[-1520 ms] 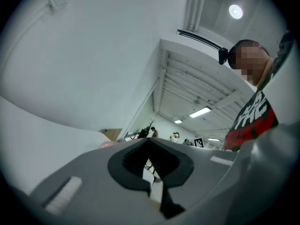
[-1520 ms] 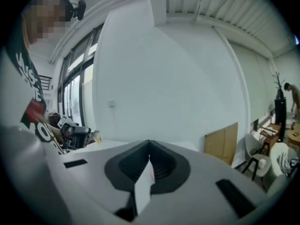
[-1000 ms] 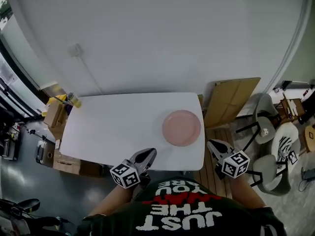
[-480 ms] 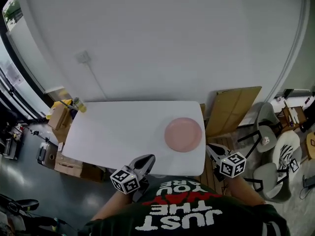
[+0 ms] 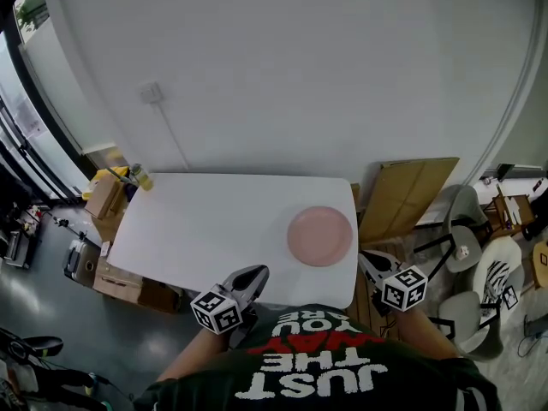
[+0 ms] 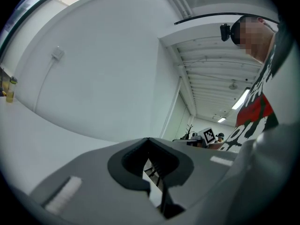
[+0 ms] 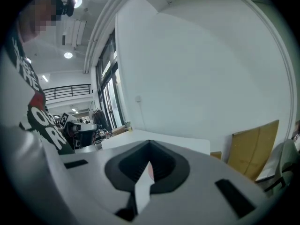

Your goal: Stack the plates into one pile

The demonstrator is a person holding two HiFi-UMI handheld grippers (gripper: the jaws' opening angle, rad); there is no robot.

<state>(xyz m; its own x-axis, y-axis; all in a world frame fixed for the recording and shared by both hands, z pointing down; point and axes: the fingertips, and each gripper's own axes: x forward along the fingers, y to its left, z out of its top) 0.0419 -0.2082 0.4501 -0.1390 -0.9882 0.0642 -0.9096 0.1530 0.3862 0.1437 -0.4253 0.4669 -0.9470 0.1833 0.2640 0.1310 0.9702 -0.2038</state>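
- Pink plate lies on the right of the white table, close to its near edge.
- Left gripper and right gripper hover near the person, both closed and empty.
- A clumsy nudge could slide the plate off.

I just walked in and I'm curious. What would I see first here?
A pink plate stands out on the right side of the white table, near its front edge. Close to that edge the person holds the left gripper and the right gripper, both shut and empty, each with a black-and-white marker cube. Brown cardboard stands by the wall to the right of the table.
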